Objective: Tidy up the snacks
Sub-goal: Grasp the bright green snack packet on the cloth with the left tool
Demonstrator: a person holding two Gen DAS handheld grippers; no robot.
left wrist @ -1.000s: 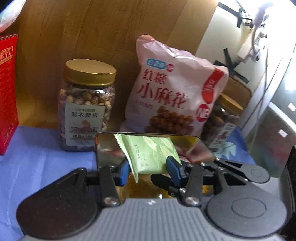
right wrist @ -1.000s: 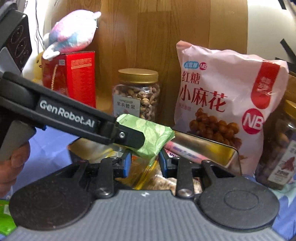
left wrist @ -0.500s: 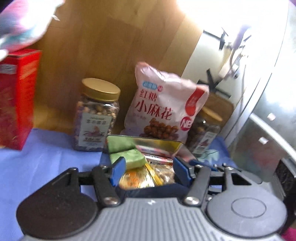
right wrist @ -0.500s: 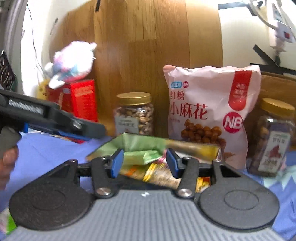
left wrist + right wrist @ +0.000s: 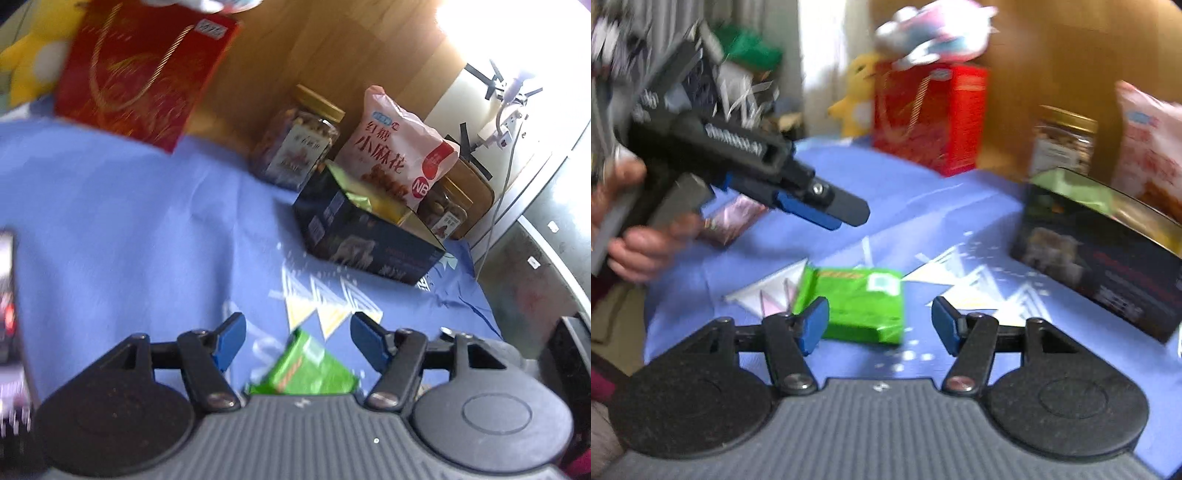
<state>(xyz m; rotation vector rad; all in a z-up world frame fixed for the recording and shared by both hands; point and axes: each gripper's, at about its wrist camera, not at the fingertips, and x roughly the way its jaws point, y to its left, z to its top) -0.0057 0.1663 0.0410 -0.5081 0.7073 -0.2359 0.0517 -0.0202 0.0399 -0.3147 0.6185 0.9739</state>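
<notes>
The green snack packet (image 5: 857, 304) lies flat on the blue-covered surface (image 5: 923, 206), near its front edge, well apart from the dark box (image 5: 1100, 258) toward the back. Both claws are empty, the right claw (image 5: 879, 325) and left claw (image 5: 295, 341) opening. Best straddle the packet's short sides squarely before closing.

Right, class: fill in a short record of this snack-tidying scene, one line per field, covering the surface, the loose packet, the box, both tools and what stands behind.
surface: blue cloth
loose packet: green snack packet lying flat on the cloth, ungripped
box: dark box, open top, packets inside
left tool: jaws opening, nothing gripped
right tool: jaws opening, green packet ahead between its fingers, not pressed
behind box: nut jar, pink snack bag, red box
</notes>
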